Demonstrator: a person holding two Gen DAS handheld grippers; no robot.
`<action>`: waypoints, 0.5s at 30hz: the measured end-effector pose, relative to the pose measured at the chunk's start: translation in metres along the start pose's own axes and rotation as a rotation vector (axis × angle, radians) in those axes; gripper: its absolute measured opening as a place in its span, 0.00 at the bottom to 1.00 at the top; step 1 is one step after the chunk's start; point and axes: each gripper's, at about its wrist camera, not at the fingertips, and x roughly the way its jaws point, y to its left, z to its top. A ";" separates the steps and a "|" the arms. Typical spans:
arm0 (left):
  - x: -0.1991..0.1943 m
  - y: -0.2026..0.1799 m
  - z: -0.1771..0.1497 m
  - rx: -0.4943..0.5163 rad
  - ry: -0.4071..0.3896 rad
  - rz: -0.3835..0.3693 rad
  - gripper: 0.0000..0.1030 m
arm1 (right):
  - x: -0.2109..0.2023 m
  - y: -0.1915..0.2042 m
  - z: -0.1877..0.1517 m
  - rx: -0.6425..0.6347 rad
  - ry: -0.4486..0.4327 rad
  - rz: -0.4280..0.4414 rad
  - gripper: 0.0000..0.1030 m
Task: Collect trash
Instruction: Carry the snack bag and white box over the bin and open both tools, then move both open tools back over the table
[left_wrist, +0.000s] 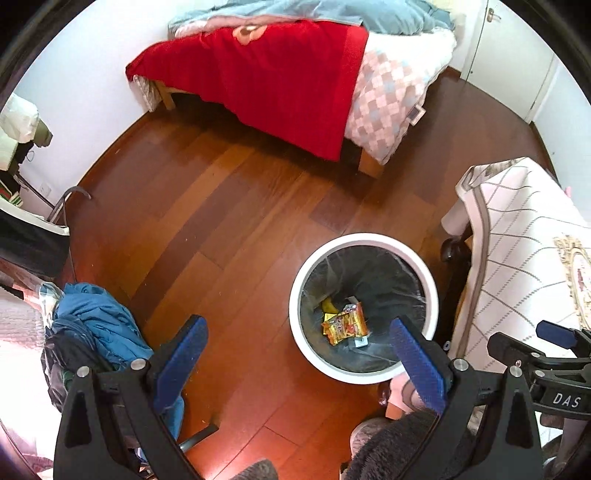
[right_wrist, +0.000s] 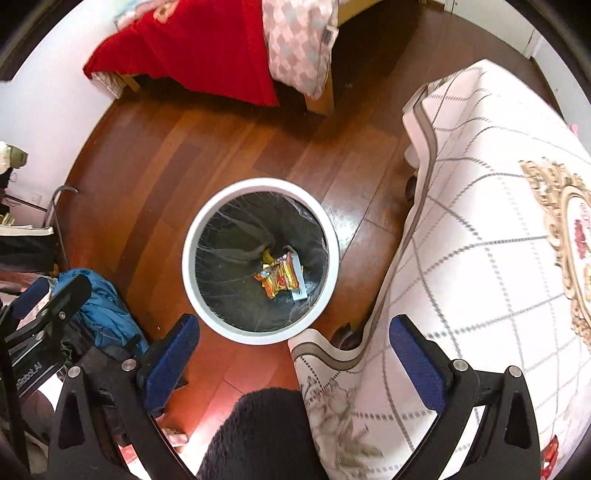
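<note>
Left wrist view. The left gripper (left_wrist: 299, 350) hangs above the wooden floor (left_wrist: 229, 206), its blue-padded jaws spread wide with nothing between them. Just beyond its right finger stands a white round trash bin (left_wrist: 364, 374) lined with a dark bag (left_wrist: 380, 280). At the bottom of the liner lies the collected trash: an orange-and-yellow snack wrapper (left_wrist: 345, 325), crinkled and glossy, resting over a small white carton (left_wrist: 360, 341), with a yellow scrap (left_wrist: 328, 305) just beside it. The right gripper (left_wrist: 554, 334) shows at the right edge; from here its jaw state cannot be told. A table draped in a white cloth with a grey lattice pattern (left_wrist: 517, 251) stands close to the right of the bin. A bed (left_wrist: 280, 74) with a red blanket (left_wrist: 266, 77) and a pink checked quilt (left_wrist: 384, 96) occupies the far side of the room. A heap of blue clothing (left_wrist: 99, 321) lies at the lower left.

Right wrist view. The right gripper (right_wrist: 293, 354) is held over the edge of the same cloth (right_wrist: 480, 258), jaws wide and empty. The trash bin (right_wrist: 192, 273) sits on the floor (right_wrist: 147, 177) ahead, between the fingers. The wrapper (right_wrist: 279, 278) lies on the liner (right_wrist: 229, 266) at the bin's bottom, partly covering the white carton (right_wrist: 300, 291). The left gripper (right_wrist: 44, 295) appears at the left edge beside the blue clothing (right_wrist: 107, 314). The red blanket (right_wrist: 207, 48) and checked quilt (right_wrist: 299, 40) hang from the bed at the top.
</note>
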 end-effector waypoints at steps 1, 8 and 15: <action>-0.007 -0.001 -0.001 0.001 -0.010 0.001 0.98 | -0.011 -0.001 -0.004 -0.001 -0.021 0.003 1.00; -0.055 -0.012 -0.012 0.015 -0.073 -0.012 0.98 | -0.068 -0.006 -0.030 0.000 -0.116 0.050 1.00; -0.105 -0.029 -0.022 0.028 -0.142 -0.030 0.98 | -0.121 -0.016 -0.051 0.009 -0.191 0.129 1.00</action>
